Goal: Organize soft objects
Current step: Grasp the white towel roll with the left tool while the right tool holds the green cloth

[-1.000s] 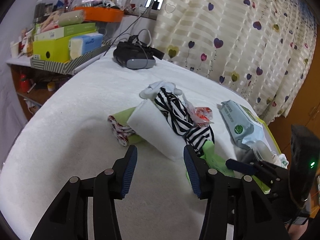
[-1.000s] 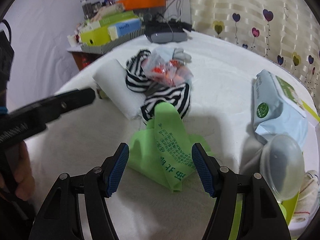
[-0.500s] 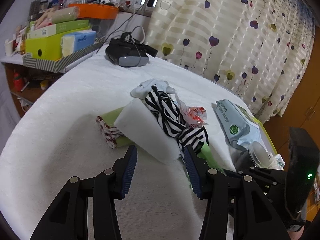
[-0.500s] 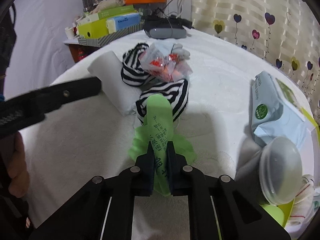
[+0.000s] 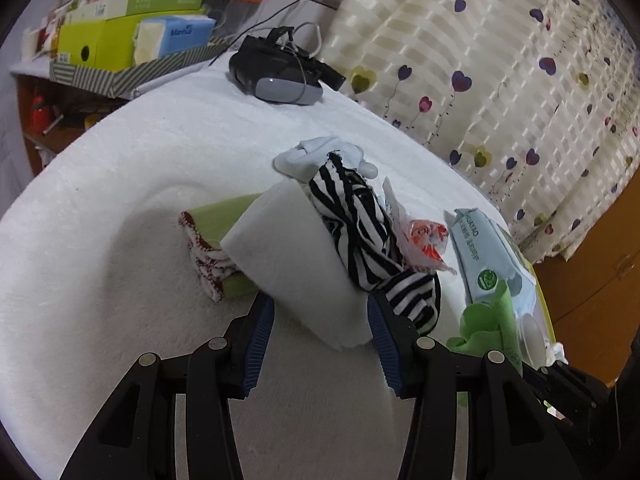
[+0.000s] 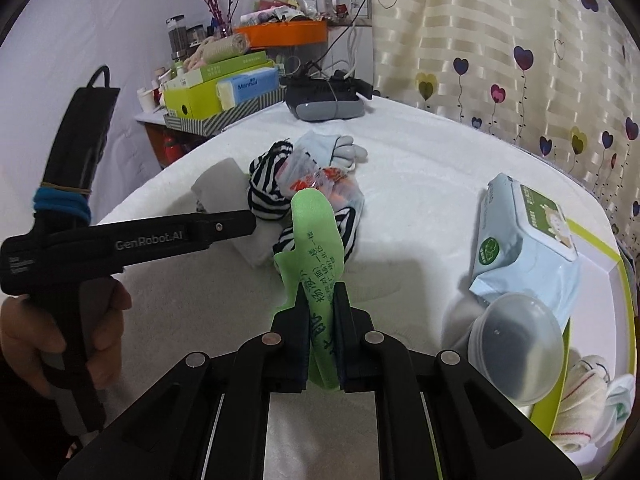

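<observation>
My right gripper (image 6: 322, 292) is shut on a bright green plastic bag (image 6: 316, 232) with printed writing, lifted off the white bed; the same green bag (image 5: 486, 320) shows at the right of the left wrist view. My left gripper (image 5: 320, 320) is open, its blue pads on either side of the near end of a white foam block (image 5: 296, 264) without pressing it. Against the block lie a black-and-white striped cloth (image 5: 360, 232), a pale blue glove (image 5: 320, 156), a clear packet with red contents (image 5: 424, 240) and a green cloth with red-patterned trim (image 5: 208, 240).
A blue wet-wipes pack (image 6: 520, 240), a clear plastic lid (image 6: 516, 344) and rolled towels (image 6: 588, 396) sit at a yellow-green tray (image 6: 624, 304) on the right. A black headset (image 5: 276, 72) lies at the bed's far edge, beside a cluttered shelf with boxes (image 5: 120, 40). A hand (image 6: 24, 332) holds the left gripper.
My right gripper closed on the green bag and raised it from the bed. My left gripper moved forward and down until its open pads flank the white foam block.
</observation>
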`<state>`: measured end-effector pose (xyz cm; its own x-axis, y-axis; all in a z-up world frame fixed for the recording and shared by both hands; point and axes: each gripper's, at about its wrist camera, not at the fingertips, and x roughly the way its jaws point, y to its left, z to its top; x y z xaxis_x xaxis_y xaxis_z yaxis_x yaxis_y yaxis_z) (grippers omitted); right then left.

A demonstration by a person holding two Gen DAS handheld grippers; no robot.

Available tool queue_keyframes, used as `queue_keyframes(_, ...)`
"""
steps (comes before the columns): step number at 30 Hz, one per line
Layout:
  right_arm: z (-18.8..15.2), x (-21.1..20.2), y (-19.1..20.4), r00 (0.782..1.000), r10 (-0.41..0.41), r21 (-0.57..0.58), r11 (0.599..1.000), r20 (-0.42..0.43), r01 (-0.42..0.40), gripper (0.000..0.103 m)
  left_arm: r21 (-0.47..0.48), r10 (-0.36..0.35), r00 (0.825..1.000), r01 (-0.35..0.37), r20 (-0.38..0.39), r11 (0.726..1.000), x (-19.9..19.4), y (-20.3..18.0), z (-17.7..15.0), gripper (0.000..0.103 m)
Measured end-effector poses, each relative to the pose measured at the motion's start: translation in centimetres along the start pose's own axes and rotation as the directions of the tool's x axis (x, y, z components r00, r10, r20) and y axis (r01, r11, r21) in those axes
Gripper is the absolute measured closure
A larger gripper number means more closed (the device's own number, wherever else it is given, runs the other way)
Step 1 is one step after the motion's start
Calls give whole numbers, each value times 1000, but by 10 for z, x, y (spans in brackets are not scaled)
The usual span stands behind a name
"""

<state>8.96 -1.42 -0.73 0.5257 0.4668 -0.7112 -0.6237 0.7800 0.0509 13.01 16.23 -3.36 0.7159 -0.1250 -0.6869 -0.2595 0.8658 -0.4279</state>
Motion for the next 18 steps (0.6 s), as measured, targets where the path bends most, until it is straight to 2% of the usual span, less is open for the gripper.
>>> queue_keyframes(3, 0, 0, -3, 1000, 4, 6, 1000, 6, -4, 93, -17, -12, 1000, 12, 4, 1000, 3, 2, 1, 56)
queue_keyframes(5, -1, 1, -5, 1000, 8, 10, 1000, 9, -9, 93, -31, -18, 1000, 18, 4, 999, 5, 4, 2, 63)
queue_keyframes(6, -1, 0, -5, 1000, 10, 12, 1000, 10, -10, 93, -33, -16, 1000, 16, 2, 999, 6, 5, 3, 70)
queue_keyframes(10, -2, -1, -7, 1000, 14, 17, 1000, 14, -14, 93, -25, -25, 999, 26, 23, 999, 0, 3, 2, 80)
queue_keyframes(18, -6, -9, -7, 1000, 10, 18, 1000, 27, -10, 93, 12, -6, 998, 6, 64, 1000, -17, -2, -3, 89)
